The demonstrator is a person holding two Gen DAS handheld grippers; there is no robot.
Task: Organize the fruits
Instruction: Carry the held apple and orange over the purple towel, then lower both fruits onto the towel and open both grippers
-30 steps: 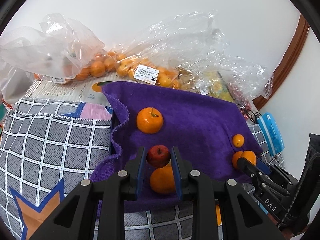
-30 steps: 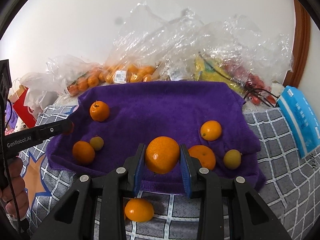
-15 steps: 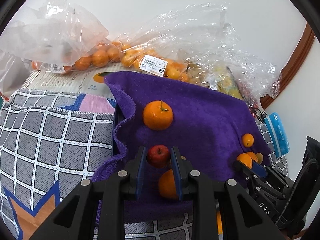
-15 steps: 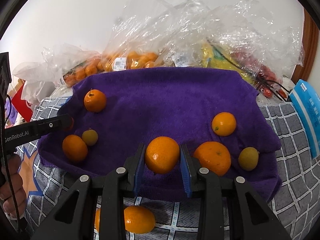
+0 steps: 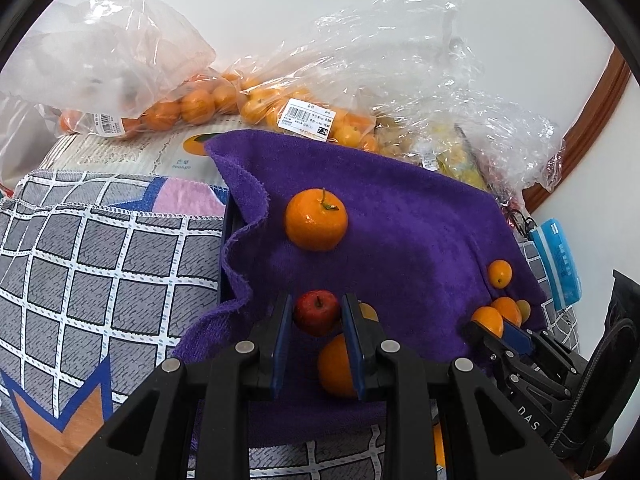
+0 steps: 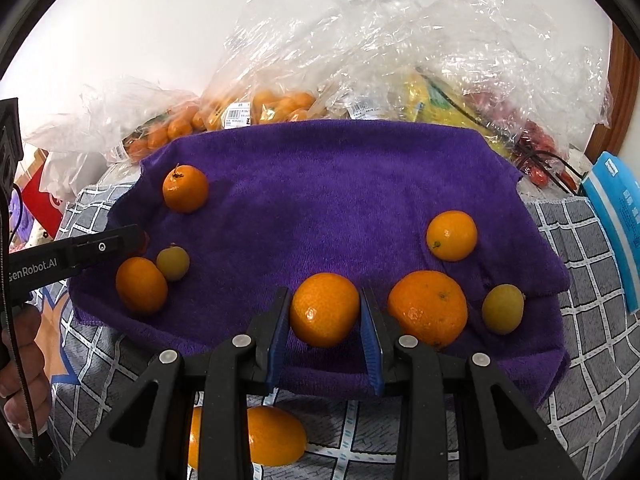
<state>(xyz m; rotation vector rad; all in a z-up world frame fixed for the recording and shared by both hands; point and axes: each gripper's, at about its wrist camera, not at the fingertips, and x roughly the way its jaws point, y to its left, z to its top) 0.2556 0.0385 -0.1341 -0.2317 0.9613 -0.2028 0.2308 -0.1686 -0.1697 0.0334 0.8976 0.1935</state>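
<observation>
A purple towel (image 5: pixel 400 240) (image 6: pixel 320 184) is spread over a checked cloth. My left gripper (image 5: pixel 317 314) is shut on a small red apple (image 5: pixel 316 312) above the towel's near left part. Beneath it lies an orange (image 5: pixel 336 366); a stemmed orange (image 5: pixel 316 220) sits farther back. My right gripper (image 6: pixel 325 310) is shut on an orange (image 6: pixel 324 309) over the towel's front edge. Beside it rest a larger orange (image 6: pixel 427 309), a yellow-green fruit (image 6: pixel 502 309) and a small orange (image 6: pixel 452 235). At the left lie two oranges (image 6: pixel 185 188) (image 6: pixel 141 284) and a small greenish fruit (image 6: pixel 173 262).
Clear plastic bags (image 6: pixel 360 60) with oranges (image 5: pixel 192 106) and other produce pile up against the white wall behind the towel. An orange (image 6: pixel 264 436) lies on the checked cloth (image 5: pixel 100 272) below my right gripper. A blue packet (image 6: pixel 616 208) sits at the right. A hand (image 6: pixel 20 364) holds the left gripper.
The right gripper has sunk a little with its orange, closer to the towel's front edge. The left gripper has stayed almost still with the apple.
</observation>
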